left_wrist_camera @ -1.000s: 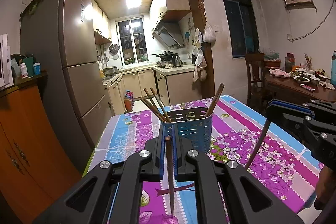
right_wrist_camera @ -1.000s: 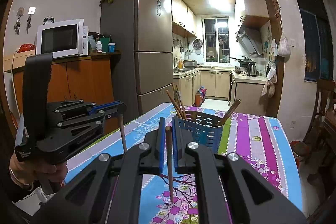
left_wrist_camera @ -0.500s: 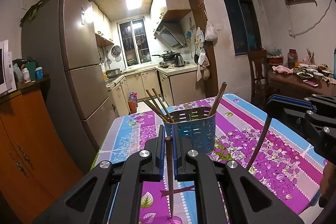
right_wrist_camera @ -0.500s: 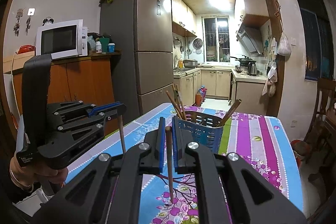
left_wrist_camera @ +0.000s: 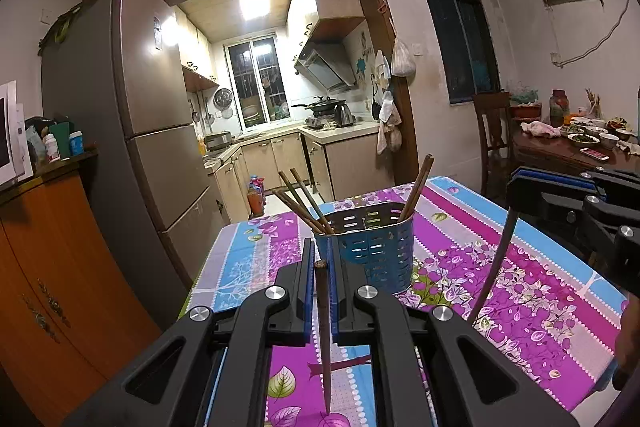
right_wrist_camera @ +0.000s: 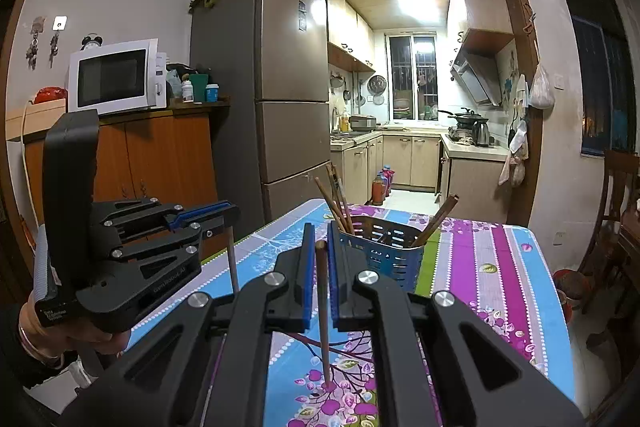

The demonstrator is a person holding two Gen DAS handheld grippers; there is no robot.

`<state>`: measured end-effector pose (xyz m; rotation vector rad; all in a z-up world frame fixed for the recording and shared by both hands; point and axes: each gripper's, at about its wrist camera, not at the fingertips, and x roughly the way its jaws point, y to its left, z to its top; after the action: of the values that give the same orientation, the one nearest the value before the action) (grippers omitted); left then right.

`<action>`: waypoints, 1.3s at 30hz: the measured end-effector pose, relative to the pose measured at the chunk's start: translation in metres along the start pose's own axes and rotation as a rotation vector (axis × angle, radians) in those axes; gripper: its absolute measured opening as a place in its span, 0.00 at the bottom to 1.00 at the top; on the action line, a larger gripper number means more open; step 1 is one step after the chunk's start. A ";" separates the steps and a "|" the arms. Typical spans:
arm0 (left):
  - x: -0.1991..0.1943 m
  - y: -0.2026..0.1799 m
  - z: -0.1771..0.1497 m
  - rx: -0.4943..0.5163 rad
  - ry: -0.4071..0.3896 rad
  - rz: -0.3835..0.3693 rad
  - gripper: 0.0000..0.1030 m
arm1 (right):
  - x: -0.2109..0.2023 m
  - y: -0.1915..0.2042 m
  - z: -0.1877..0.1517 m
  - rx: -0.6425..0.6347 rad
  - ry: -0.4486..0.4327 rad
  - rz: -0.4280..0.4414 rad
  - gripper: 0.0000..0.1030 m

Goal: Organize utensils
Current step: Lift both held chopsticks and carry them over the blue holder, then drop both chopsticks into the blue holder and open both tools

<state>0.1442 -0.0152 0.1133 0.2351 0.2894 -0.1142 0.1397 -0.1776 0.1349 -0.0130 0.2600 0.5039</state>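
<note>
Looking along the left gripper (left_wrist_camera: 320,267) in the left wrist view, its blue-padded jaws are clamped on a dark wooden chopstick (left_wrist_camera: 325,339) that hangs upright at lower centre, its tip just above the floral tablecloth (left_wrist_camera: 520,291). Just beyond the jaws, at frame centre, stands a blue slotted utensil holder (left_wrist_camera: 370,249) with several chopsticks (left_wrist_camera: 304,201) leaning out to the left and another pair (left_wrist_camera: 418,187) leaning right. At the right edge, the right gripper (left_wrist_camera: 514,205) pinches a second chopstick (left_wrist_camera: 494,267) that slants down toward the cloth.

From the right wrist view, the right gripper (right_wrist_camera: 319,255) sits at lower centre with its jaws closed tight on a chopstick (right_wrist_camera: 323,311), tip down near the tablecloth (right_wrist_camera: 500,267). The blue utensil holder (right_wrist_camera: 386,251) stands just behind and right of the jaws. At the left, a hand (right_wrist_camera: 60,335) carries the left gripper (right_wrist_camera: 228,223), which grips a pale-looking chopstick (right_wrist_camera: 233,263) hanging straight down at the table's near left edge.
</note>
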 end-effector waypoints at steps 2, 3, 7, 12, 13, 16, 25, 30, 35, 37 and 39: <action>0.001 0.000 0.000 0.000 0.001 0.000 0.07 | 0.001 0.000 0.000 0.000 0.001 0.001 0.05; 0.001 0.000 0.000 0.000 0.001 0.001 0.07 | 0.002 0.000 0.000 -0.001 0.003 0.002 0.05; 0.001 -0.001 0.000 0.001 0.000 0.000 0.07 | 0.007 0.000 0.005 -0.006 0.002 0.004 0.05; 0.006 -0.001 0.004 0.012 -0.011 0.005 0.07 | 0.015 -0.004 0.018 -0.017 -0.010 0.001 0.05; 0.008 -0.001 0.007 0.016 -0.017 0.007 0.07 | 0.018 -0.006 0.022 -0.018 -0.013 0.000 0.05; 0.016 0.002 0.020 0.019 -0.037 0.014 0.07 | 0.025 -0.012 0.036 -0.019 -0.027 -0.001 0.05; 0.041 0.027 0.109 -0.045 -0.188 -0.050 0.07 | 0.039 -0.026 0.105 -0.047 -0.158 -0.050 0.05; 0.059 0.040 0.159 -0.108 -0.320 -0.072 0.07 | 0.054 -0.039 0.135 -0.052 -0.223 -0.091 0.05; 0.083 0.040 0.176 -0.142 -0.387 -0.086 0.07 | 0.079 -0.060 0.148 -0.043 -0.263 -0.136 0.05; 0.098 0.039 0.170 -0.155 -0.393 -0.109 0.07 | 0.091 -0.068 0.145 -0.026 -0.260 -0.139 0.05; 0.116 0.037 0.159 -0.151 -0.403 -0.123 0.07 | 0.107 -0.076 0.132 -0.015 -0.256 -0.146 0.05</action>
<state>0.3026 -0.0272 0.2349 0.0403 -0.0889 -0.2558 0.2985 -0.1830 0.2322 0.0178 0.0040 0.3578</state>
